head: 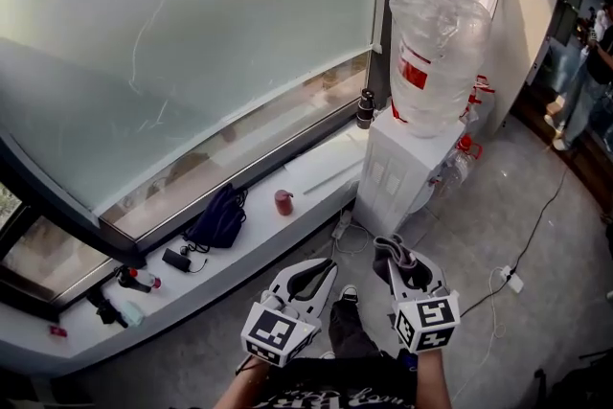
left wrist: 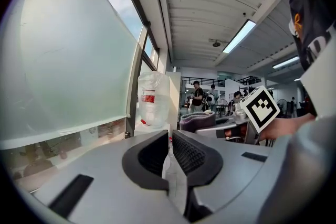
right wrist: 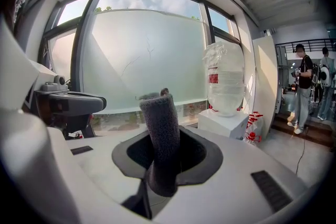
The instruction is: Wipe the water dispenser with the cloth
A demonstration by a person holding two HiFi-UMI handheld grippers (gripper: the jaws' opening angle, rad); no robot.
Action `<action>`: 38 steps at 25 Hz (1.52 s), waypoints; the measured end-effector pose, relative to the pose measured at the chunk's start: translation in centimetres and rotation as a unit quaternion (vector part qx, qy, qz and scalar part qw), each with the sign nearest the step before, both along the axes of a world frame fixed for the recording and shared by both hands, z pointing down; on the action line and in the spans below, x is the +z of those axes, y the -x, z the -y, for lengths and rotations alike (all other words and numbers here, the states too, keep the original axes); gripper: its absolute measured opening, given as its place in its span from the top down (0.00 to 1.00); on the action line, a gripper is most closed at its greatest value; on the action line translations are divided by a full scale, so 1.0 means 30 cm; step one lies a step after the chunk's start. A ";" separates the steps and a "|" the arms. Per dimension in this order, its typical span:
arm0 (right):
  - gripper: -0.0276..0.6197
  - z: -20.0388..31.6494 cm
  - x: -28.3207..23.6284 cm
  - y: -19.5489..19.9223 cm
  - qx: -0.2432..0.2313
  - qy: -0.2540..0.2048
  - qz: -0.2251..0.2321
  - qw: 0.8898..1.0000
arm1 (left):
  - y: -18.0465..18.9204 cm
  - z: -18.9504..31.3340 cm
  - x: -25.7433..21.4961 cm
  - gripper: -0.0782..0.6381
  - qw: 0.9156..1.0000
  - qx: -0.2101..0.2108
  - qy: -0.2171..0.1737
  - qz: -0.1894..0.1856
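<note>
The white water dispenser (head: 397, 172) stands by the window with a plastic-wrapped clear bottle (head: 436, 53) on top, ahead and slightly right of both grippers. My right gripper (head: 407, 268) is shut on a folded grey cloth (head: 395, 256) that sticks up from its jaws. In the right gripper view the cloth (right wrist: 161, 134) rises from the right gripper (right wrist: 165, 152), and the dispenser (right wrist: 223, 120) is well beyond it. My left gripper (head: 314, 275) is shut with nothing in it. The left gripper view shows the left gripper (left wrist: 169, 149), with the bottle (left wrist: 152, 99) far off.
A long white window ledge (head: 239, 244) carries a dark bag (head: 218, 217), a red cup (head: 283, 202) and small items. A black bottle (head: 365, 108) stands left of the dispenser. A cable and plug (head: 510, 279) lie on the floor at right. People (head: 589, 81) stand far right.
</note>
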State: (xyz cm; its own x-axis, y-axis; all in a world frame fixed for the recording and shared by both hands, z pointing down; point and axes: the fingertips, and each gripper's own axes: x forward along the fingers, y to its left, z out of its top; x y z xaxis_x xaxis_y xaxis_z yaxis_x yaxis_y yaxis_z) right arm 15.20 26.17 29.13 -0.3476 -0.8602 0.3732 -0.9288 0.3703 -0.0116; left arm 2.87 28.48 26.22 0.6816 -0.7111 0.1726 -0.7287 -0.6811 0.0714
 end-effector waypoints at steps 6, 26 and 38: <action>0.79 0.294 0.033 -0.094 -0.009 0.008 0.003 1.000 | -0.067 0.293 0.005 0.84 1.000 -0.014 -0.002 0.012; 0.79 0.783 0.118 -0.344 0.005 0.028 0.016 0.999 | -0.298 0.808 0.020 0.84 0.999 -0.003 0.016 0.042; 0.79 0.858 0.186 -0.406 0.068 0.045 0.024 0.996 | -0.358 0.982 0.038 0.84 0.996 0.070 0.013 0.047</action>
State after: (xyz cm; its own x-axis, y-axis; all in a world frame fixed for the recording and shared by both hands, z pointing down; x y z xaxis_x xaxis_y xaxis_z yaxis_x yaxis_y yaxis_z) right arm 27.36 0.44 34.69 -0.2492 -0.8642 0.4371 -0.9680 0.2364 -0.0845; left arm 13.61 -0.97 27.38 0.7533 -0.6054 0.2570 -0.6315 -0.7750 0.0255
